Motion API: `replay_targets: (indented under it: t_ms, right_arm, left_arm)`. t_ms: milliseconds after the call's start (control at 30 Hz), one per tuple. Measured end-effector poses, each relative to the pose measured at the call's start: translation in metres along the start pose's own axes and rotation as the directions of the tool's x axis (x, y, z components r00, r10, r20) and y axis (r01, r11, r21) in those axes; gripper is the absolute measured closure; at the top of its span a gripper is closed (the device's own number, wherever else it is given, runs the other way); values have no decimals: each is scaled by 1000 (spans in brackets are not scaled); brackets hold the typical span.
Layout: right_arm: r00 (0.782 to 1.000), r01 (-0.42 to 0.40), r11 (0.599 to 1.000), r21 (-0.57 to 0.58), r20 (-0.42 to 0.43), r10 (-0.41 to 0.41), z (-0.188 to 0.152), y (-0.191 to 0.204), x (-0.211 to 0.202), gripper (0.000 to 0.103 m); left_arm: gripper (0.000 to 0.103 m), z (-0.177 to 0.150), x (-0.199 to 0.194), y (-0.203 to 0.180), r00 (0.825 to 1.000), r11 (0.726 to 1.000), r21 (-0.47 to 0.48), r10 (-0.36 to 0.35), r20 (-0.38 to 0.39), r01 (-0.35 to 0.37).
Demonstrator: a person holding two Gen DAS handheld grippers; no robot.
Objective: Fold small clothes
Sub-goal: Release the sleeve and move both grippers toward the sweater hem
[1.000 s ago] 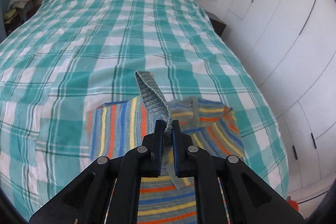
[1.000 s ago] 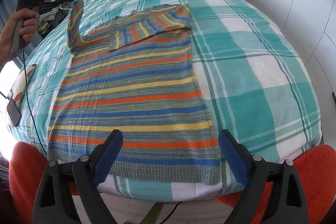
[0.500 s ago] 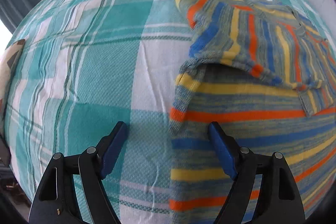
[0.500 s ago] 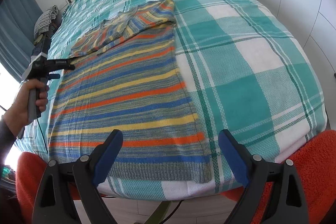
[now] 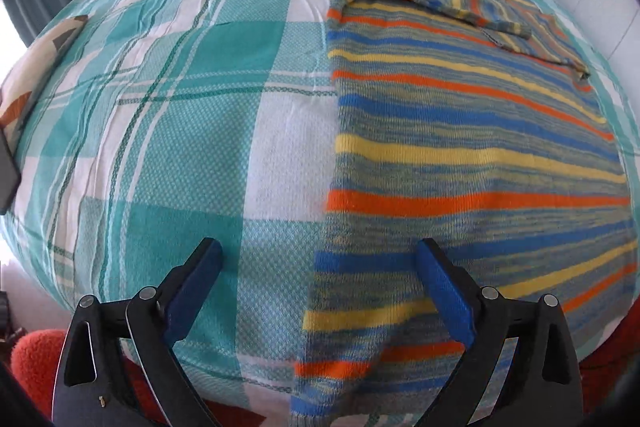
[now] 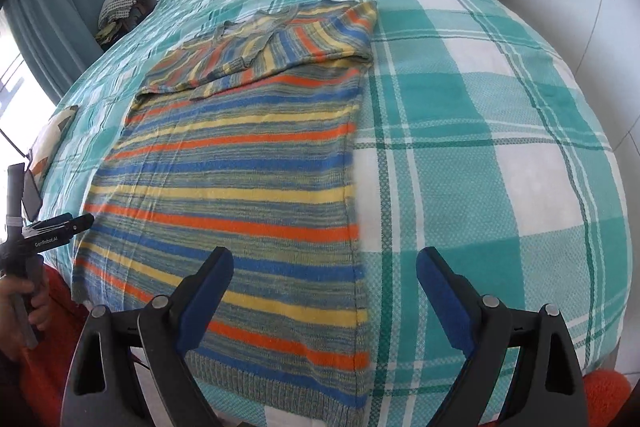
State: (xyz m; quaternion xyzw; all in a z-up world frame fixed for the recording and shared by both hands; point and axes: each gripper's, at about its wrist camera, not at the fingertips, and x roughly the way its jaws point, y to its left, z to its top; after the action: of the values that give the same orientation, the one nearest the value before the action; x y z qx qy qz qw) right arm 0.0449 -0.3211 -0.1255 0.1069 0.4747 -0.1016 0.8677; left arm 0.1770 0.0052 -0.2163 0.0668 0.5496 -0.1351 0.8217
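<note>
Left wrist: left gripper [image 5: 316, 283] jaws spread, empty, over sweater [image 5: 460, 155] left edge | right gripper [image 6: 324, 291] spread, empty, over hem | sweater flat on bed [image 6: 500, 131], sleeves folded across chest, near foot edge

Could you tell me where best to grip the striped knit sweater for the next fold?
Probably the grey ribbed hem of the striped knit sweater, from the bed's near edge: it lies flat there, with both sleeves already folded across the chest.

Both wrist views look up the bed [image 5: 168, 131] from its foot, sharing the sweater [image 6: 240, 187].
</note>
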Motion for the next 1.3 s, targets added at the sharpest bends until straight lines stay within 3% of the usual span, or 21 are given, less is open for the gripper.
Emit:
replay_targets:
  t_ms: [100, 167, 333, 500, 567, 700, 867, 1300]
  right_arm:
    - [994, 75, 996, -57, -76, -79, -20, 0, 36, 8]
    - [997, 79, 995, -64, 1, -79, -30, 1, 34, 2]
    - [997, 80, 996, -31, -9, -80, -27, -1, 33, 0]
    - [994, 68, 995, 78, 77, -74, -22, -7, 5, 1]
    - [992, 78, 992, 100, 91, -87, -22, -8, 1, 1]
    - [987, 98, 989, 106, 116, -110, -22, -10, -5, 1]
    - [975, 132, 988, 83, 171, -144, -22, -9, -19, 1]
    - [972, 143, 989, 45, 180, -149, -24, -1, -21, 1]
  left_arm:
    - [0, -7, -2, 5, 1000, 998, -55, 4, 19, -3]
    - [0, -5, -2, 4, 1000, 999, -41, 10, 14, -10]
    - [2, -5, -8, -1, 998, 998, -23, 55, 29, -55]
    - [1, -16, -57, -40, 974, 984, 119, 109, 196, -134]
    - [1, -21, -65, -56, 966, 972, 159, 135, 221, -172]
    - [1, -21, -69, -64, 967, 967, 180, 139, 215, -179]
    - [1, -15, -73, -57, 972, 978, 139, 125, 196, -154]
    - [1, -13, -70, -46, 976, 984, 99, 130, 176, -149]
